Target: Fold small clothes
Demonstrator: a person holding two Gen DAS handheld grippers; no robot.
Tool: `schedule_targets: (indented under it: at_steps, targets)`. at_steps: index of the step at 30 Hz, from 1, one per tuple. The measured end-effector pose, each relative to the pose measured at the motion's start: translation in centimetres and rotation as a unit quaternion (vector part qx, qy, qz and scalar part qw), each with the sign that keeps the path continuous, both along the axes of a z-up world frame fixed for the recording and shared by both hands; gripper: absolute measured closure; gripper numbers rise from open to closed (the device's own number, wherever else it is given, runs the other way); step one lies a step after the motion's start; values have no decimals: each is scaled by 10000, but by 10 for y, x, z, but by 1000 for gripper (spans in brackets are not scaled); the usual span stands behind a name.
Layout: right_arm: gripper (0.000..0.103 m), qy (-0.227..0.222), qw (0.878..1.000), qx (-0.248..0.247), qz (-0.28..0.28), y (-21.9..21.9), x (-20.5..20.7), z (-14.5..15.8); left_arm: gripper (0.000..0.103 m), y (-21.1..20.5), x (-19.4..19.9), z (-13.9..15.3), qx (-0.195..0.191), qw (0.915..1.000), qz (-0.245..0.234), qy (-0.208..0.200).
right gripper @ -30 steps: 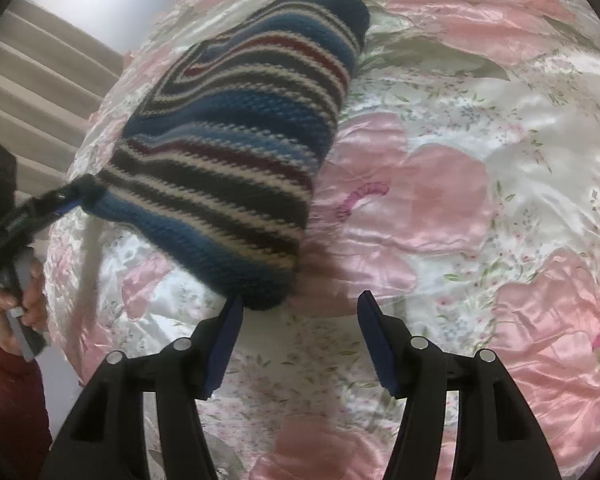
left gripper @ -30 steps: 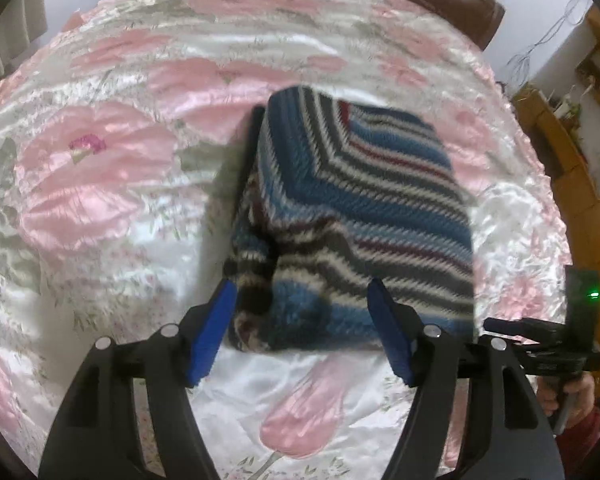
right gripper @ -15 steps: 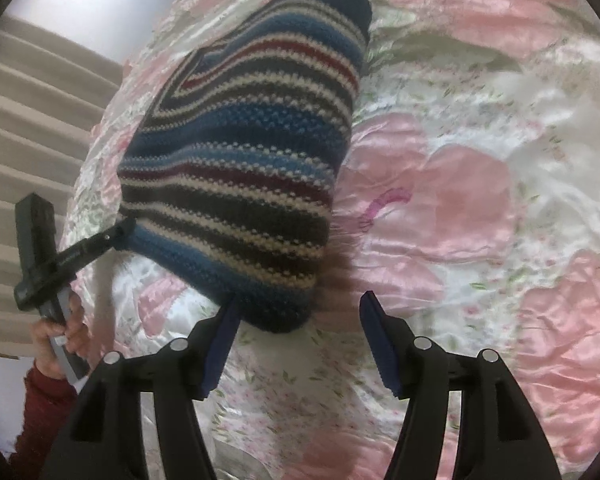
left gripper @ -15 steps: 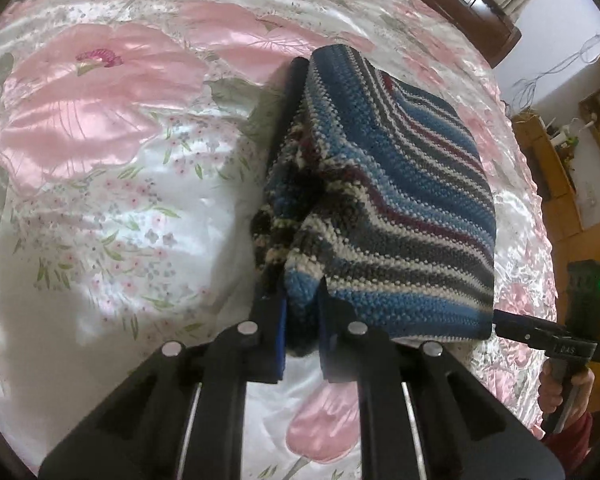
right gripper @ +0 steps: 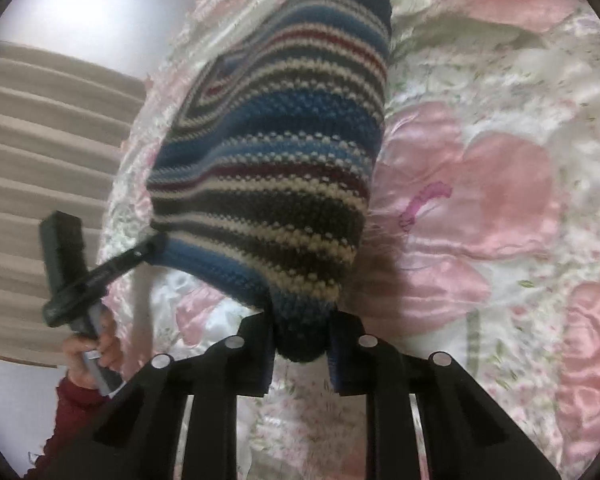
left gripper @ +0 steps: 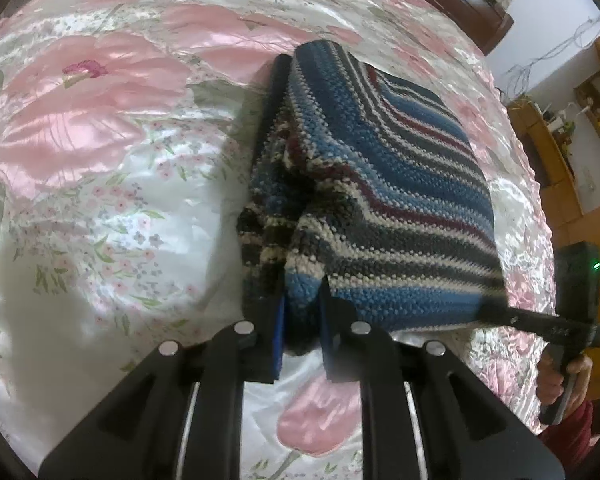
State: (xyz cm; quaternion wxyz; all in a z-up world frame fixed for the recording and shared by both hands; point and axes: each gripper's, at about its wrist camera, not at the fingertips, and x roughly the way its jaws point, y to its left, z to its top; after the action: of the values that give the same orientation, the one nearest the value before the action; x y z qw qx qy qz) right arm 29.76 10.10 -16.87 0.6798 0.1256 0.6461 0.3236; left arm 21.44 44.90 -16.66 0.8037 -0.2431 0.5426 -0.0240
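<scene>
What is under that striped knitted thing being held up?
Under the striped knit garment lies a pink floral satin bedspread, shadowed beneath the lifted edge. Whatever lies under the garment's far part is covered.

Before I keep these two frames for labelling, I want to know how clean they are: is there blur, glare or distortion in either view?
Left wrist view: knit garment fairly sharp, left gripper fingers slightly smeared, bright glare on the satin bedspread, fisheye bending at the edges. Right wrist view: motion blur throughout, stripes softened near the right gripper, curtain bowed by the lens.
</scene>
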Motion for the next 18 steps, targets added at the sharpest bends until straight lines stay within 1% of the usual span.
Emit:
schedule_targets:
  at_steps: [2, 4, 6, 7, 10, 11, 12, 14, 15, 16, 17, 18]
  targets:
    - [82, -19, 9993, -338, 133, 4, -3, -7, 89, -4, 0, -6, -5, 10000, -11, 49]
    - [82, 54, 9977, -641, 189, 9, -3, -24, 87, -6, -1, -12, 84, 9999, -23, 51]
    - [82, 100, 9971, -735, 179, 14, -3, -33, 87, -6, -1, -17, 37, 10000, 12, 70]
    - [82, 54, 9969, -764, 194, 16, -2, -34, 87, -5, -1, -18, -3, 10000, 33, 67]
    - [81, -6, 9962, -829, 255, 23, -3, -34, 87, -6, 1, -18, 54, 10000, -49, 60]
    - [78, -34, 9958, -865, 314, 26, -3, -33, 87, -7, 1, -17, 54, 9999, -63, 65]
    - [77, -64, 9954, -883, 356, 27, -5, -30, 84, -7, 1, -15, 19, 10000, -60, 67]
    - [64, -112, 9958, -778, 477, 29, -3, -17, 67, -5, 2, -7, -207, 9997, -93, 32]
    - [61, -185, 9956, -775, 498, 27, -3, -11, 51, -2, 1, -1, -301, 9995, -130, -3]
    - [52, -356, 9949, -782, 532, 26, -1, -1, 41, 0, 0, 8, -254, 9996, -115, -62]
    - [48, -562, 9937, -785, 566, 25, 1, 11, 36, 2, 0, 18, -133, 9998, -108, -136]
    - [46, -681, 9929, -798, 568, 24, 4, 18, 30, 2, 1, 24, -73, 9997, -131, -209]
